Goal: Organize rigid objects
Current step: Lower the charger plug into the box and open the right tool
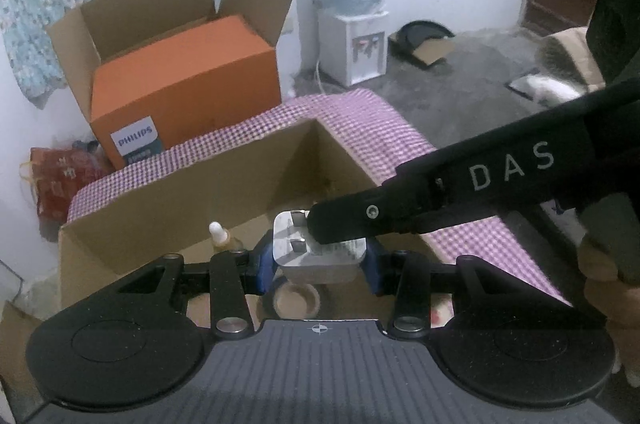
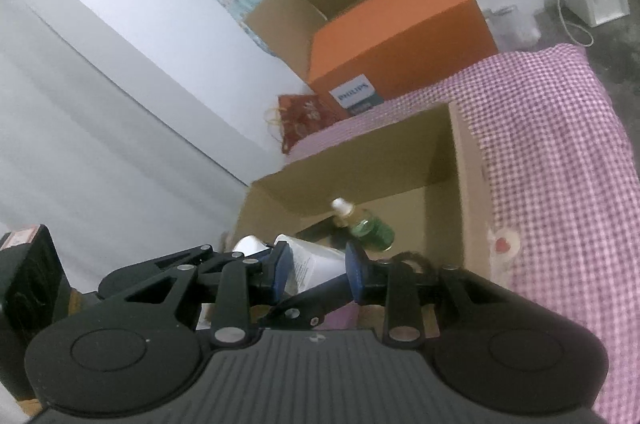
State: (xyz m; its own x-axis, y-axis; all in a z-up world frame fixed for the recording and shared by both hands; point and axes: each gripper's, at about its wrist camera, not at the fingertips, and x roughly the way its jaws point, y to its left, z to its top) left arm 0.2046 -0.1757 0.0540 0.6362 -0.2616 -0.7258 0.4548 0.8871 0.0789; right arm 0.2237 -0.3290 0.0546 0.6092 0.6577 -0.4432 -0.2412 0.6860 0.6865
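Both views look forward and down from just behind their own fingers. The left wrist view sits close above the open box [image 1: 208, 192]; the right wrist view is rolled sideways. Both share that box [image 2: 360, 176] and the orange carton [image 1: 180, 80].

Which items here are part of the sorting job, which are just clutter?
Job: white plug adapter in left gripper; white bottle in right gripper; green bottle; open cardboard box.
Clutter: orange box; water dispenser; red bag.

Matt cardboard box [image 1: 224, 180], woven checked cloth [image 1: 360, 112]
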